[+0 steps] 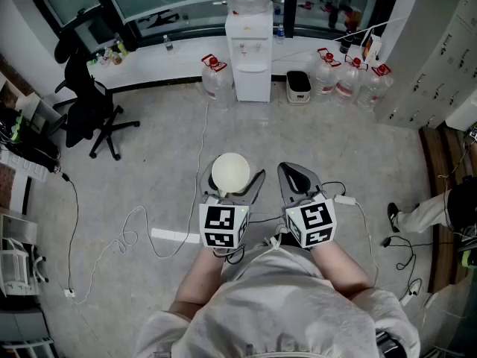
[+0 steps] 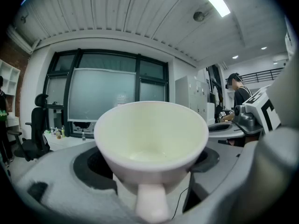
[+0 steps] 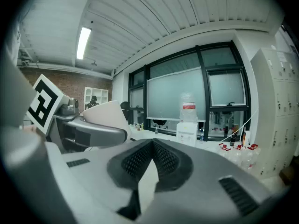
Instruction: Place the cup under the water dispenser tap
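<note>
A white cup (image 1: 231, 173) with an empty, cream-coloured inside sits between the wide-set jaws of my left gripper (image 1: 232, 179), which is shut on it. In the left gripper view the cup (image 2: 152, 139) fills the middle, its handle pointing back at the camera. My right gripper (image 1: 297, 173) is beside it, shut with nothing in it; its dark ribbed pads (image 3: 164, 160) meet at the tips. The white water dispenser (image 1: 250, 51) with a bottle on top stands against the far wall, well ahead of both grippers across the floor. It also shows small in the right gripper view (image 3: 187, 129).
Large water bottles (image 1: 216, 77) (image 1: 350, 79) and a black bin (image 1: 298, 86) flank the dispenser. A black office chair (image 1: 93, 107) stands at left, cables (image 1: 127, 237) trail over the floor, lockers (image 1: 440, 51) line the right, and a person's leg (image 1: 421, 211) shows at right.
</note>
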### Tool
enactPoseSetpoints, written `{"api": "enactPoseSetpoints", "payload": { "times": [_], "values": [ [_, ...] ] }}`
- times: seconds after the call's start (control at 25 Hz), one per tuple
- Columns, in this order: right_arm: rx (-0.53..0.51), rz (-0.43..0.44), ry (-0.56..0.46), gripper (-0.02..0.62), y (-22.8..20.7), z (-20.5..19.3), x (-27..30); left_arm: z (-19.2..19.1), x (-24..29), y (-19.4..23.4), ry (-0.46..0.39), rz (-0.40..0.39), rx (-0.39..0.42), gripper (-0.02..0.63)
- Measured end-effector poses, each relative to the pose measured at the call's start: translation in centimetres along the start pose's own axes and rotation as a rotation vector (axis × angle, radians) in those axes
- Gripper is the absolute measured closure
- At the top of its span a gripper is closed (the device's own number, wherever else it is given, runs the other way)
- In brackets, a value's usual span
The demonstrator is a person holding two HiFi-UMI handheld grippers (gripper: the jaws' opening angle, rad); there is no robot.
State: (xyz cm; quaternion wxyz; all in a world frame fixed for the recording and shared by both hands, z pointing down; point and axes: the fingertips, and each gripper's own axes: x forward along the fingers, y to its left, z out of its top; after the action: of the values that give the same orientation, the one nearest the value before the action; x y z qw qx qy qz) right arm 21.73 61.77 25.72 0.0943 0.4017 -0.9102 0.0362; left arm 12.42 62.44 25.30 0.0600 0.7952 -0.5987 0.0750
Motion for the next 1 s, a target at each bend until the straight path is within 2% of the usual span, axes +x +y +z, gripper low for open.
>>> {"api": "enactPoseSetpoints", "payload": {
  "times": [0.28, 0.52, 1.0],
  "values": [
    [-0.009, 0.011, 0.006, 0.568, 1.2, -0.3, 0.4, -0.3, -0.4, 0.6, -0.004, 0.0, -0.005, 0.144],
    [0.055, 0.001, 0.014, 0.568, 1.2, -0.8, 0.7, -0.4, -0.6, 1.0, -0.006, -0.001, -0.023, 0.144],
    [0.092, 0.015, 0.033, 0.566, 1.5, -2.4, 1.5, -1.4, -0.7, 1.6, 0.014, 0.0, -0.052, 0.144]
  ]
}}
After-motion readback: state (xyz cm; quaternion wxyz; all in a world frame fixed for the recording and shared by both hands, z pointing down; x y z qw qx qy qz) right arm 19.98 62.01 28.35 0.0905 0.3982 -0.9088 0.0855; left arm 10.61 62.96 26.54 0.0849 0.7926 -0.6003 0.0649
